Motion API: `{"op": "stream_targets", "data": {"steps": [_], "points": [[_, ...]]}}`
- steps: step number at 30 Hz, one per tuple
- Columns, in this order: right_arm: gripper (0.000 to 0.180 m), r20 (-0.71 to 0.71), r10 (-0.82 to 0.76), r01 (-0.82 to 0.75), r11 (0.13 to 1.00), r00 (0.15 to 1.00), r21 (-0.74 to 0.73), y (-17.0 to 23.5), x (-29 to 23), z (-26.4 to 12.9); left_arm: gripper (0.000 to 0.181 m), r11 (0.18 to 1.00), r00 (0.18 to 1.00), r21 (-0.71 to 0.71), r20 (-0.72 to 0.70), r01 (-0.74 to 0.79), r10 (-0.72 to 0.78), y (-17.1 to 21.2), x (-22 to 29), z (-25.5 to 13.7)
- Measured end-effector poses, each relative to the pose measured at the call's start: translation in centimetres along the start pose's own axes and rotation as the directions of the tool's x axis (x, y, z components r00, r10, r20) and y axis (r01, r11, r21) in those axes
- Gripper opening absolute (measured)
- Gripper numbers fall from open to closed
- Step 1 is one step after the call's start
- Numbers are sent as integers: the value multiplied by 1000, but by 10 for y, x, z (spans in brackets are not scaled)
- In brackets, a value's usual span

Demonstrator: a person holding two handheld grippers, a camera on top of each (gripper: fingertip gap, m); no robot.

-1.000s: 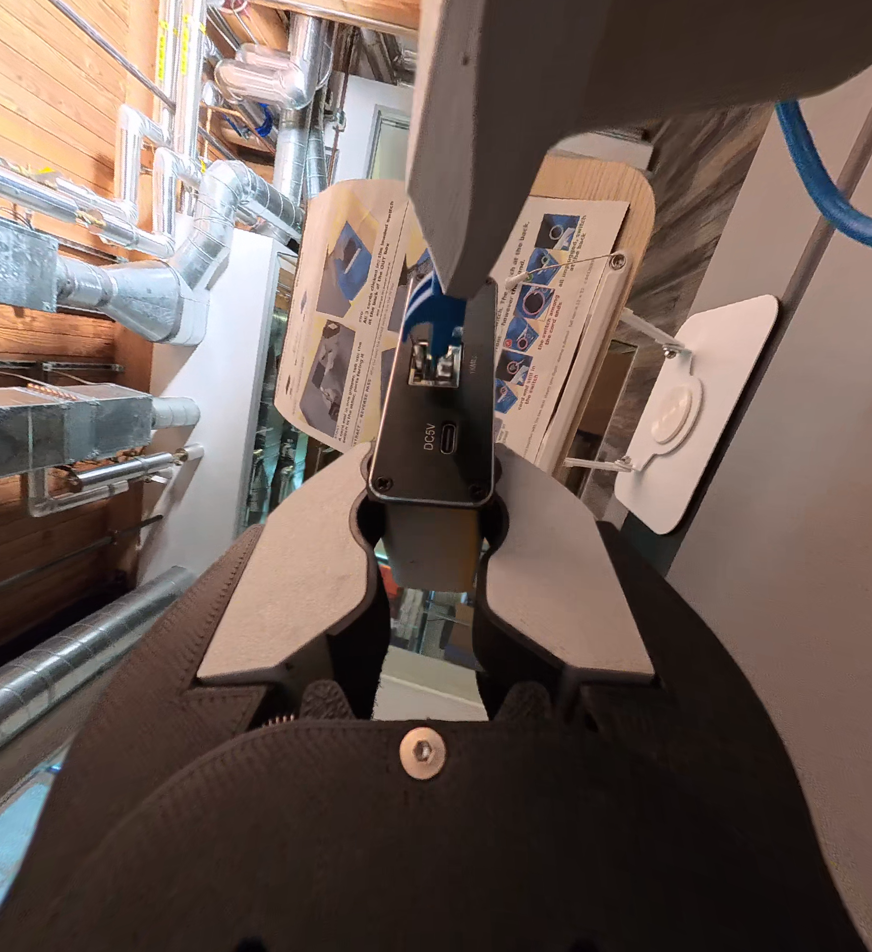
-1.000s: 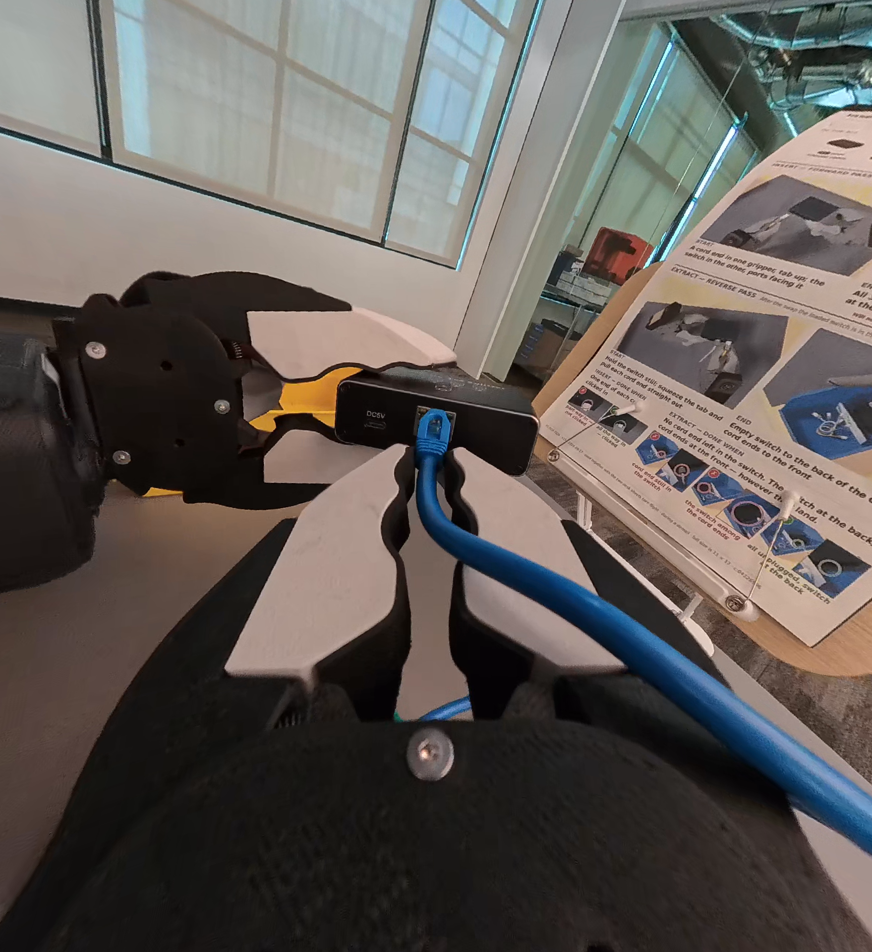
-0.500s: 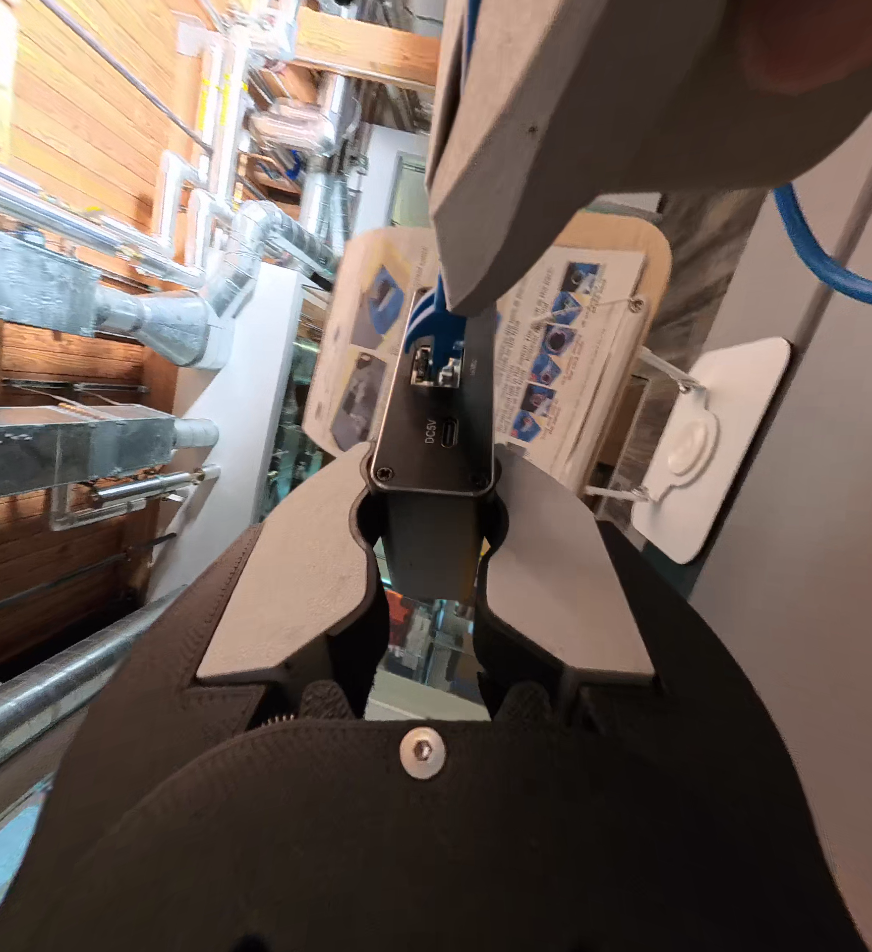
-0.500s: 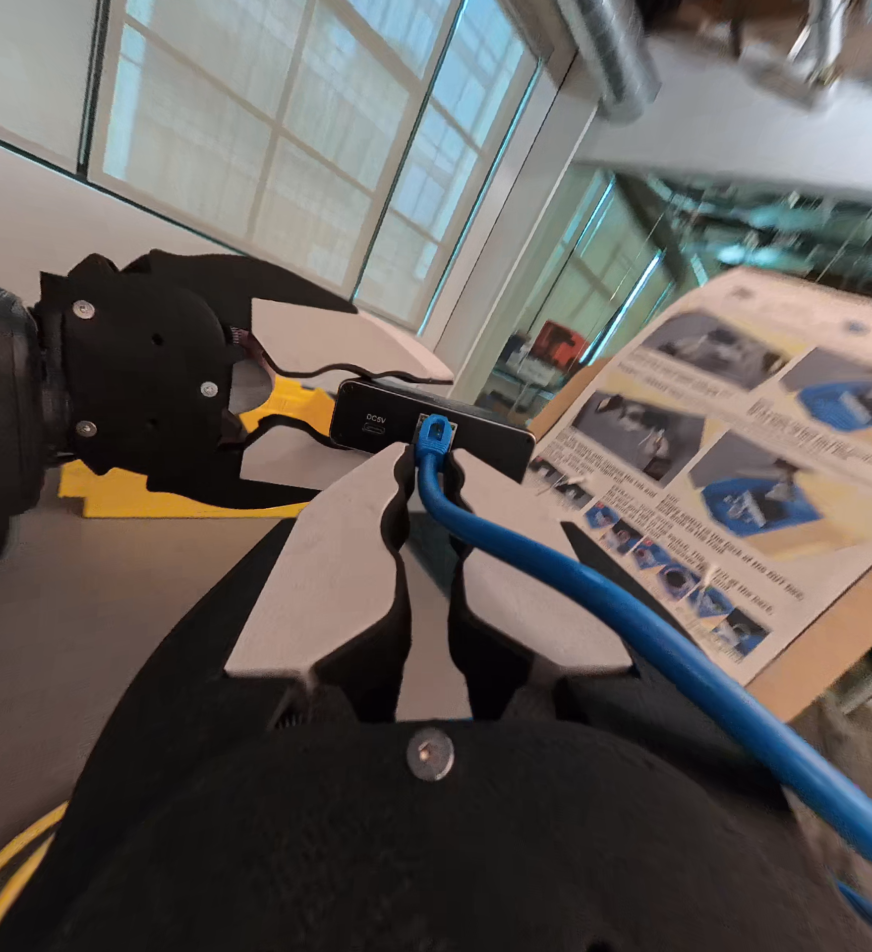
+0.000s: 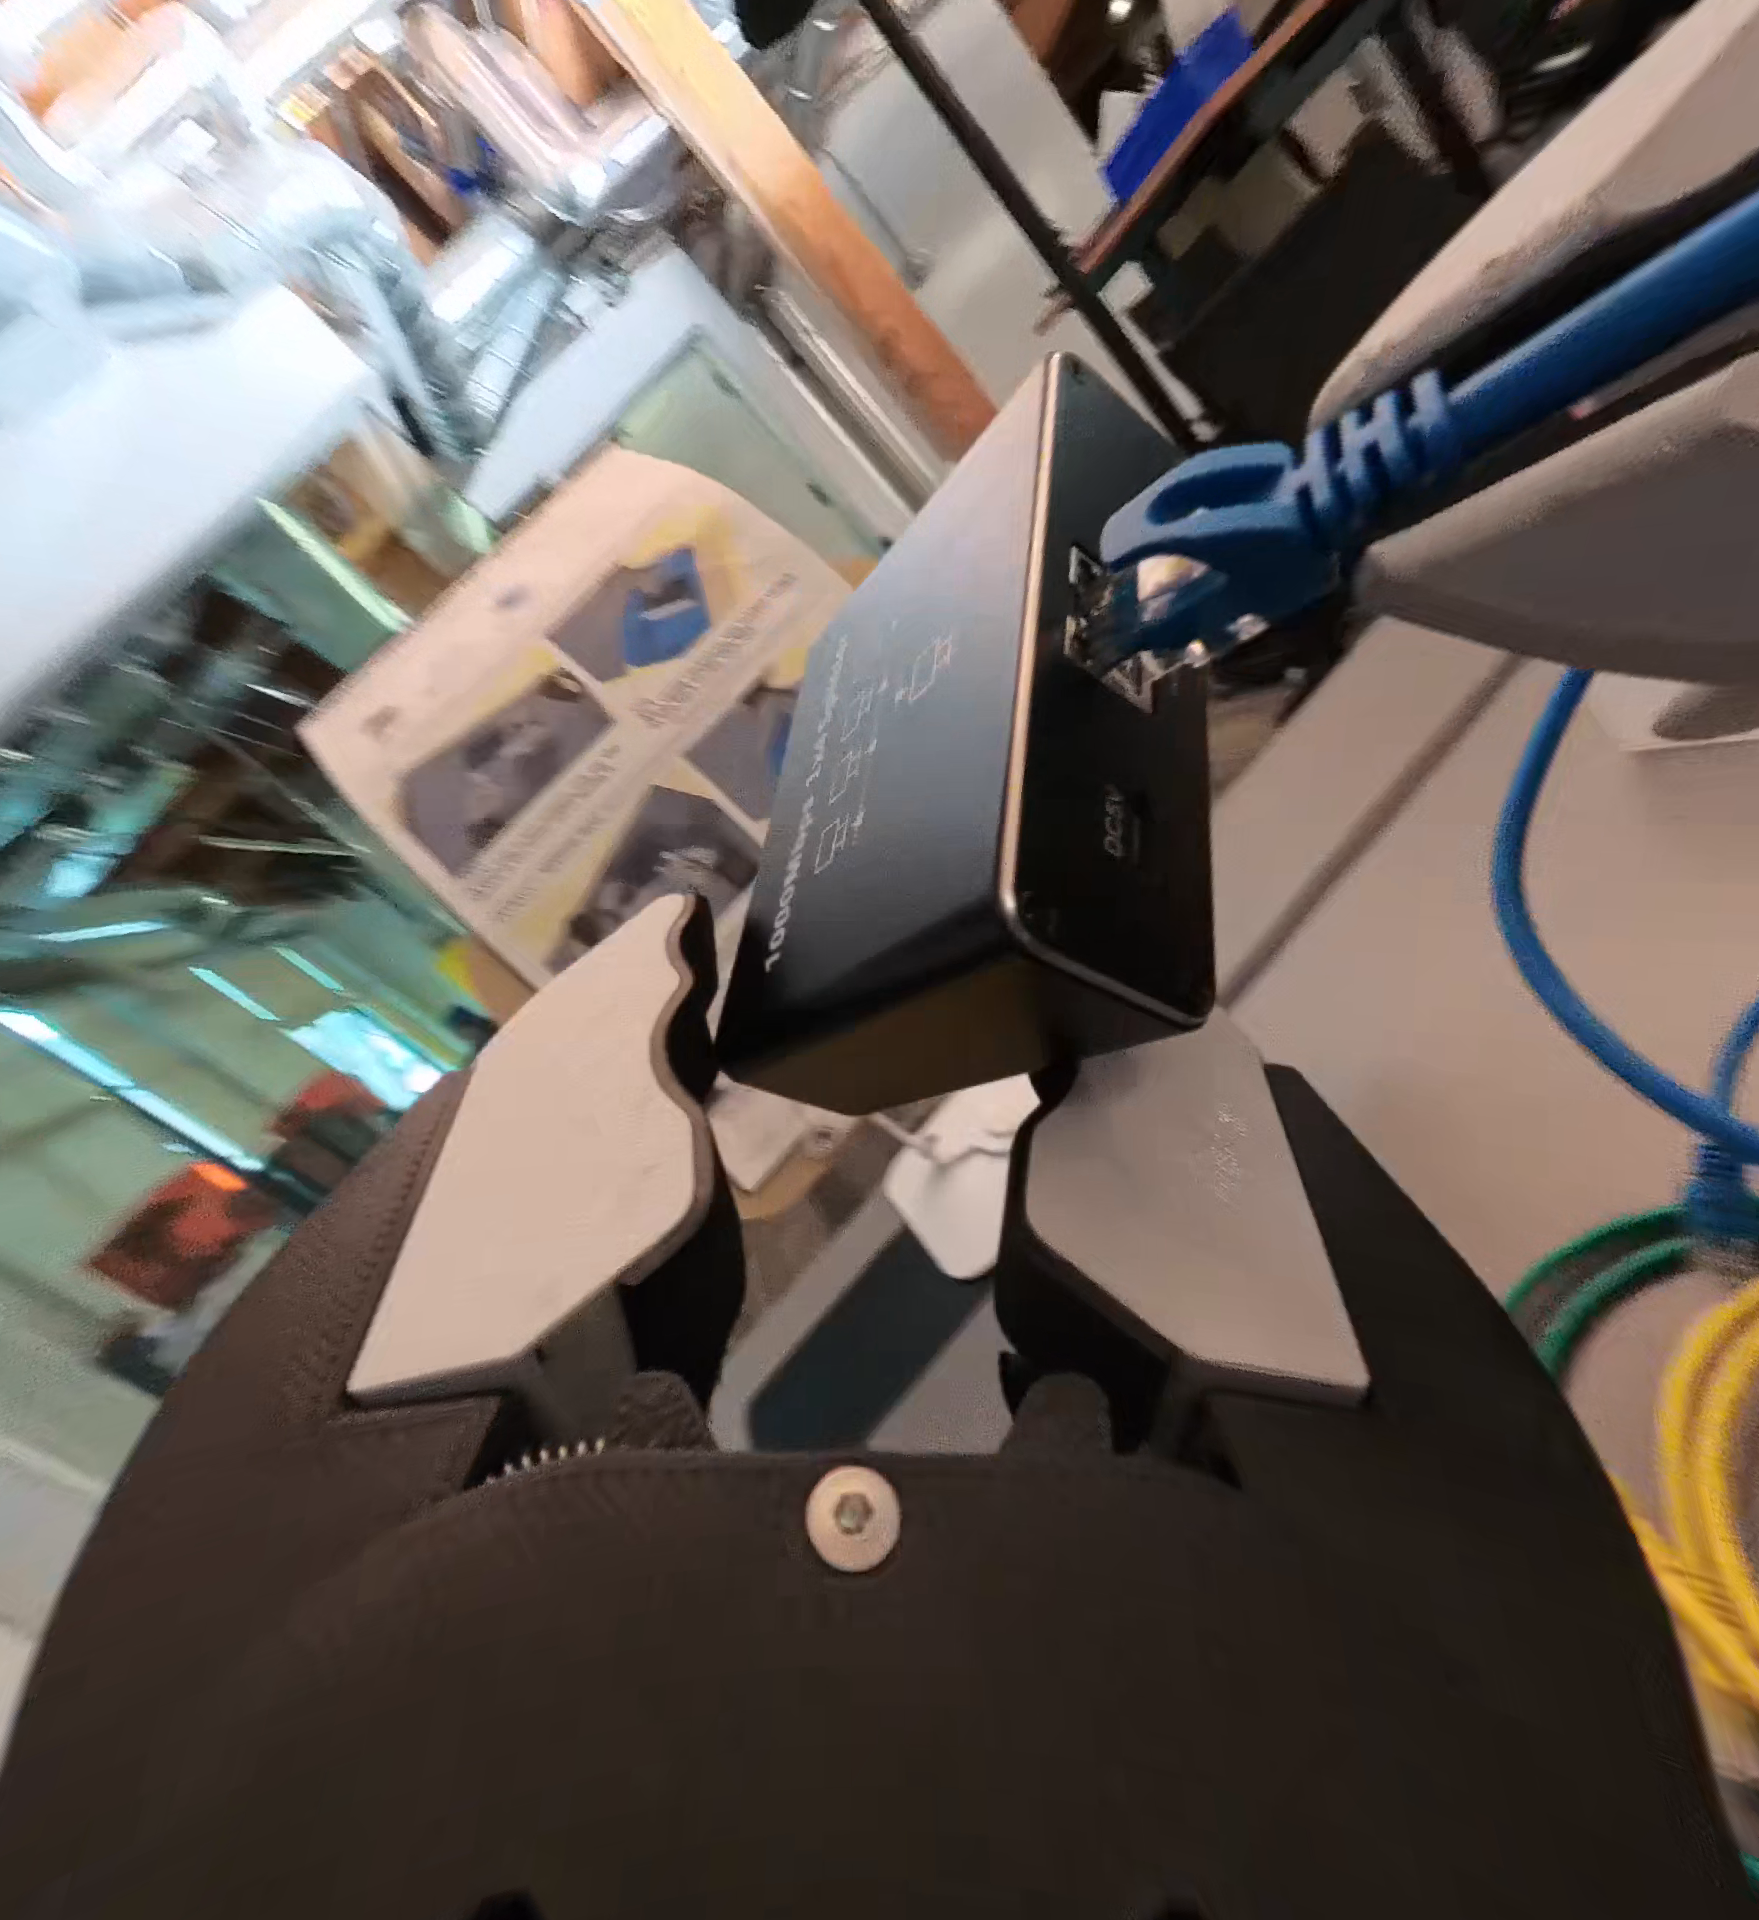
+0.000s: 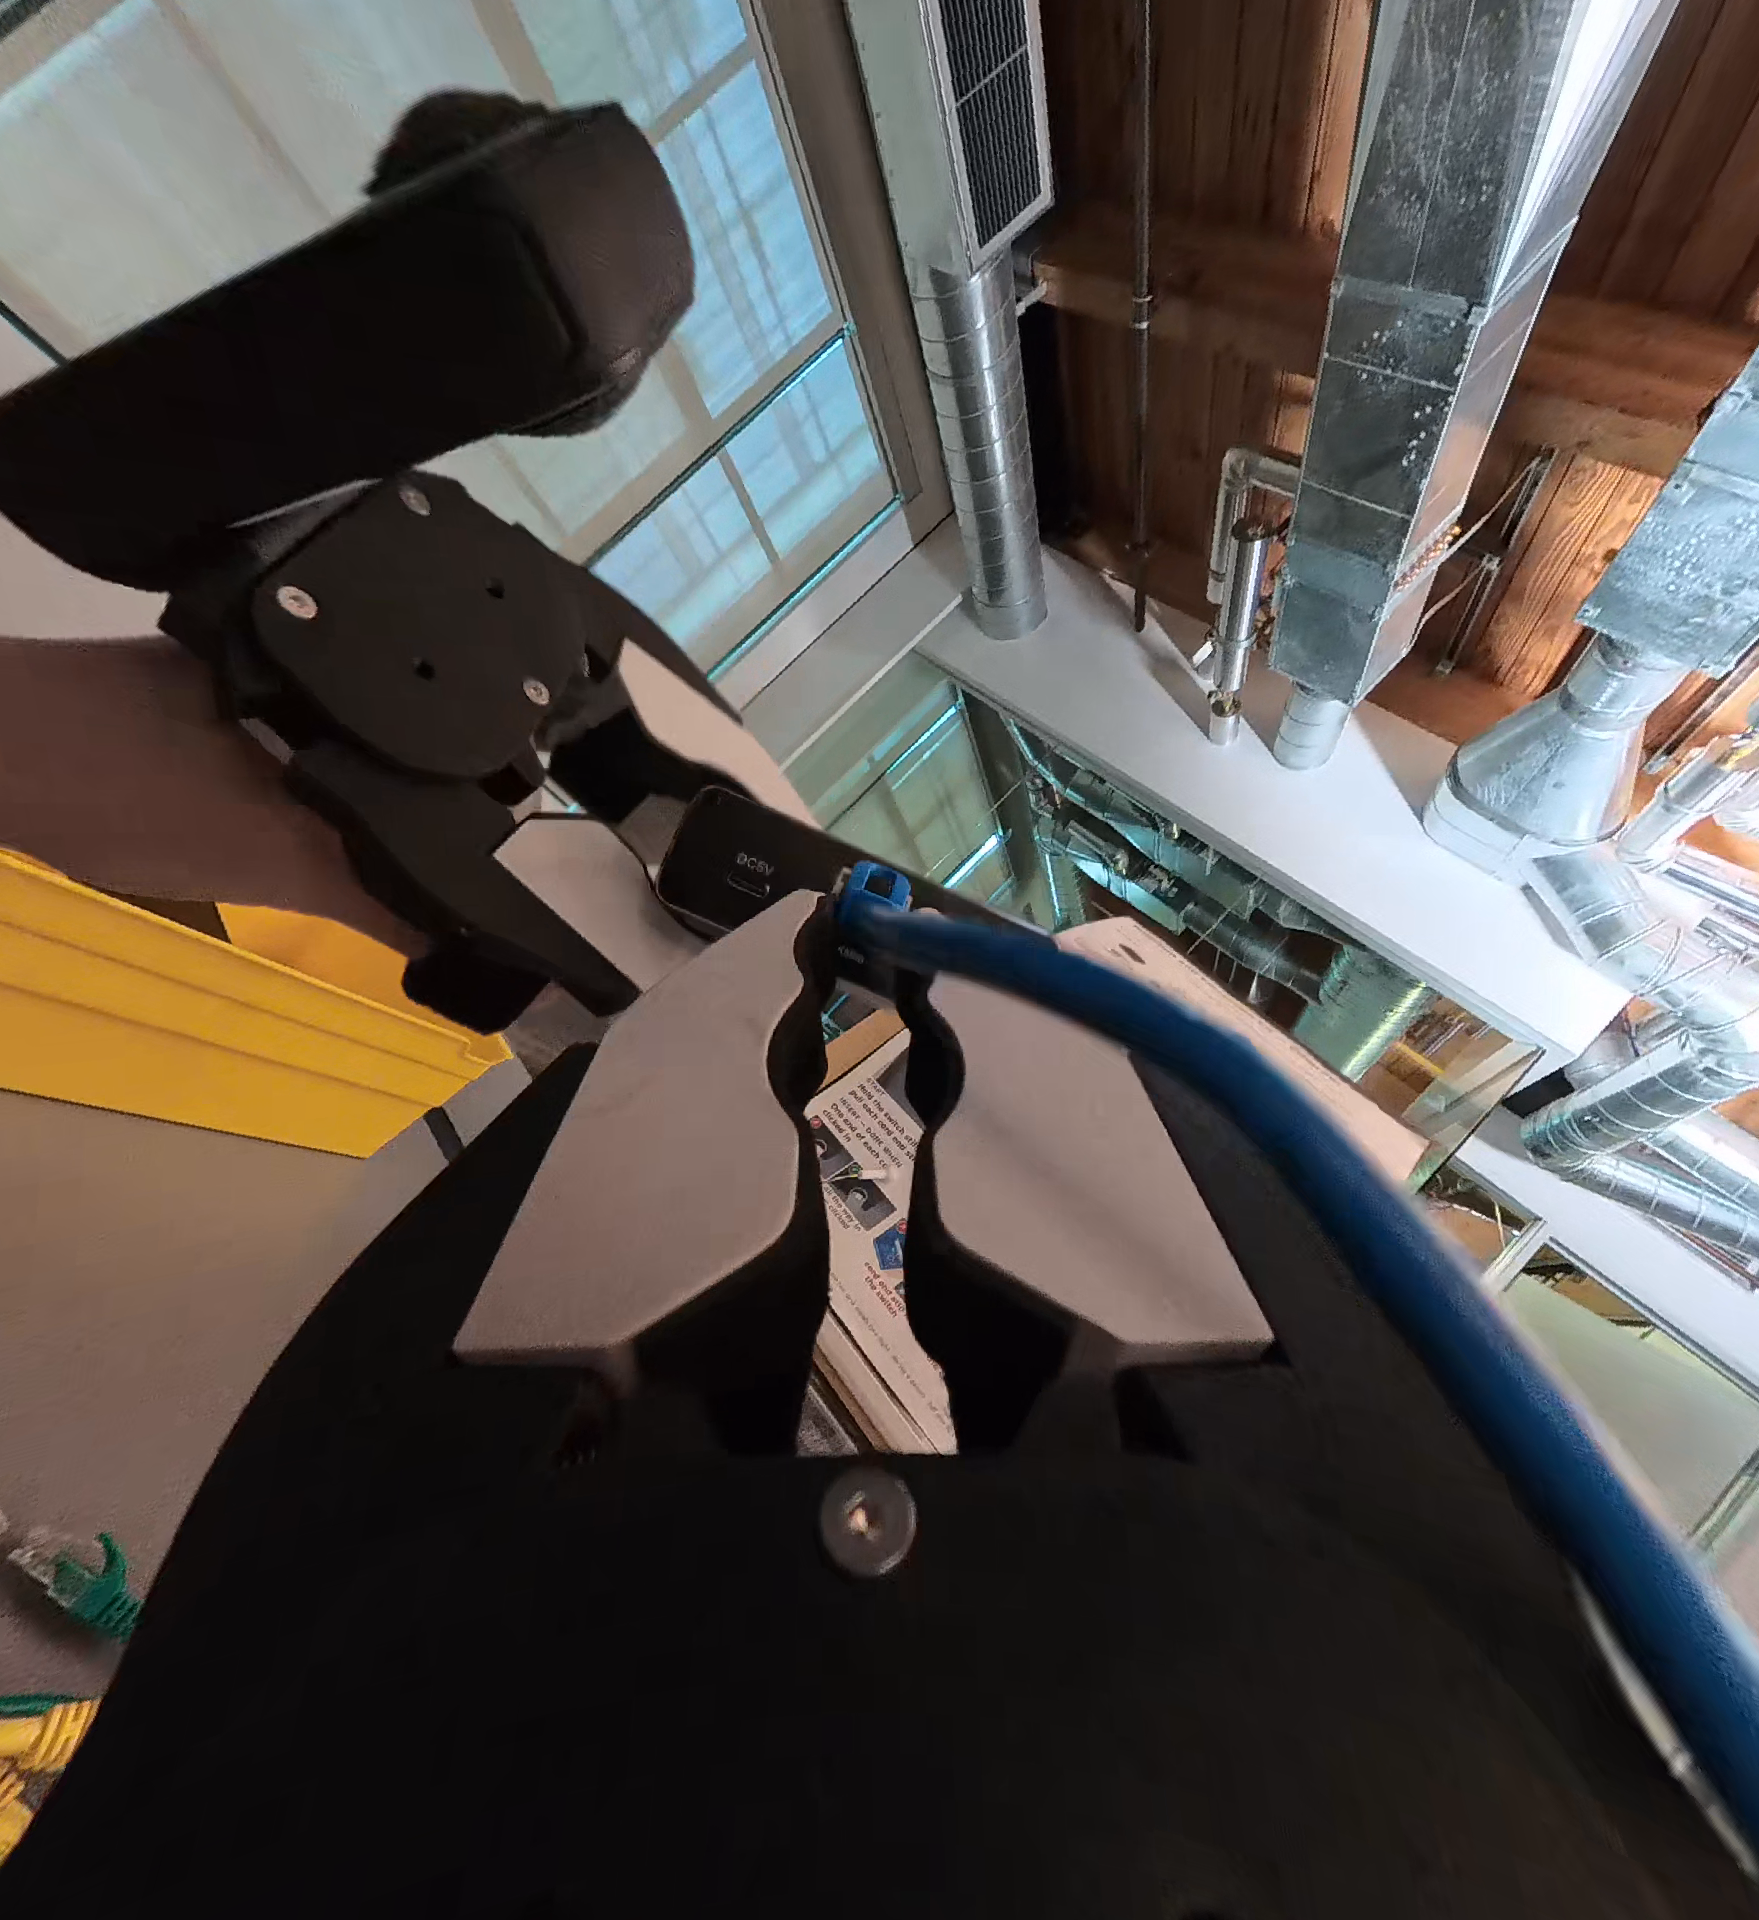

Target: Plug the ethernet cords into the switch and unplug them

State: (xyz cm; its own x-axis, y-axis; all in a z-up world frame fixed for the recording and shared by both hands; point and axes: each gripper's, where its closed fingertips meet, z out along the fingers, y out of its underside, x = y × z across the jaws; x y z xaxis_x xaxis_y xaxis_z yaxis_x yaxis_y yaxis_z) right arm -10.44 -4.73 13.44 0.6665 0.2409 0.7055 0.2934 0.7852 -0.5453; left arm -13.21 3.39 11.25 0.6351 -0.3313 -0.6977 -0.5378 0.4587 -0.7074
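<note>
**Blue plug at the switch port, both claws clamped**

Metal ducts and pipes run along a wooden ceiling, with tall windows behind, and a pale grey surface [image 5: 1633, 935] lies below. A printed instruction board [image 5: 584, 717] stands at the back, blurred in the left wrist view.

The left claw [image 5: 870, 1029] is clamped on the near end of the black switch [image 5: 916, 790], which is lifted off the surface and tilted. The right claw [image 6: 859, 951] is closed on the blue cord [image 6: 1270, 1122] just behind its plug. The blue plug [image 5: 1187, 582] sits at a port on the switch's side face, its clear tip inside the opening; how deep it goes cannot be told. The rest of the blue cord loops down over the surface.

Yellow cords [image 5: 1727, 1496] and green cords [image 5: 1592, 1278] lie in a loose pile on the surface at the right. In the right wrist view, two green plug ends [image 6: 75, 1579] rest on the surface, and a yellow bin [image 6: 158, 997] stands behind the left claw.
</note>
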Motion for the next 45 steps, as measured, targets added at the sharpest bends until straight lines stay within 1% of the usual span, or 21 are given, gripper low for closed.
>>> {"op": "stream_targets", "data": {"steps": [2, 3, 4, 6, 8, 10, 13, 16, 19, 21, 26, 28, 30, 32, 34, 37, 40, 42, 43, 44, 45], "points": [[11, 7, 6, -6, 1000, 1000, -14, 2, 0, 1, 51, 1000, 999, -17, -36, 23, -24, 5, 6, 3], [11, 10, 10, -9, 1000, 1000, -16, 4, 0, 1, 49, 1000, 1000, -7, -3, -9, 9, 5, 4, 3], [11, 15, 13, -13, 1000, 1000, -18, 4, -1, 1, 47, 997, 996, 6, 54, -71, 70, 4, -1, 2], [11, 24, 39, -39, 999, 999, -24, 5, -1, 2, 40, 971, 958, 12, 168, -237, 232, 0, -9, -3], [11, 38, 112, -111, 993, 993, -28, 6, 0, 3, 39, 944, 913, 7, 259, -329, 316, -3, -16, -8], [11, 56, 214, -211, 976, 975, -53, 8, 1, 6, 39, 938, 900, -11, 278, -348, 337, -3, -20, -10], [11, 58, 309, -305, 949, 949, -77, 7, 4, 8, 38, 899, 844, -34, 331, -436, 422, -7, -25, -15], [12, 76, 368, -358, 926, 927, -120, 8, 4, 10, 37, 875, 808, -61, 356, -481, 469, -8, -28, -18], [12, 114, 416, -398, 905, 902, -153, 9, -1, 11, 37, 868, 798, -68, 365, -492, 480, -7, -31, -20], [12, 134, 432, -406, 895, 892, -185, 11, -4, 11, 37, 842, 771, -80, 364, -533, 522, -7, -33, -21], [12, 140, 494, -469, 865, 858, -176, 6, 0, 11, 37, 803, 725, -57, 394, -594, 565, -15, -32, -28], [12, 137, 488, -461, 867, 862, -191, 7, 2, 11, 36, 783, 709, -54, 391, -619, 587, -16, -29, -28], [14, 151, 481, -445, 868, 863, -223, 11, -3, 12, 36, 767, 707, -11, 381, -641, 596, -22, -18, -28], [13, 127, 435, -407, 892, 891, -198, 12, 0, 11, 36, 772, 705, -18, 393, -636, 590, -25, -17, -27], [13, 122, 381, -354, 914, 916, -198, 11, 2, 10, 36, 802, 747, 1, 362, -598, 557, -25, -16, -25], [13, 91, 282, -269, 954, 955, -133, 1, 6, 7, 36, 832, 779, 30, 372, -554, 505, -33, -17, -27], [13, 47, 185, -181, 980, 982, -86, -8, 13, 3, 42, 890, 856, 89, 329, -448, 398, -39, -16, -29], [13, 5, 144, -143, 988, 990, -62, -11, 22, 0, 53, 937, 927, 143, 251, -319, 277, -39, -16, -29], [13, -9, 137, -137, 989, 991, -53, -12, 26, -2, 60, 956, 964, 179, 173, -230, 200, -38, -13, -27], [13, -21, 134, -135, 990, 991, -46, -13, 31, -3, 68, 968, 992, 218, 59, -124, 114, -38, -5, -26], [13, -36, 129, -130, 991, 991, -41, -13, 35, -5, 75, 968, 997, 250, -70, 1, 17, -39, 4, -27]]}}
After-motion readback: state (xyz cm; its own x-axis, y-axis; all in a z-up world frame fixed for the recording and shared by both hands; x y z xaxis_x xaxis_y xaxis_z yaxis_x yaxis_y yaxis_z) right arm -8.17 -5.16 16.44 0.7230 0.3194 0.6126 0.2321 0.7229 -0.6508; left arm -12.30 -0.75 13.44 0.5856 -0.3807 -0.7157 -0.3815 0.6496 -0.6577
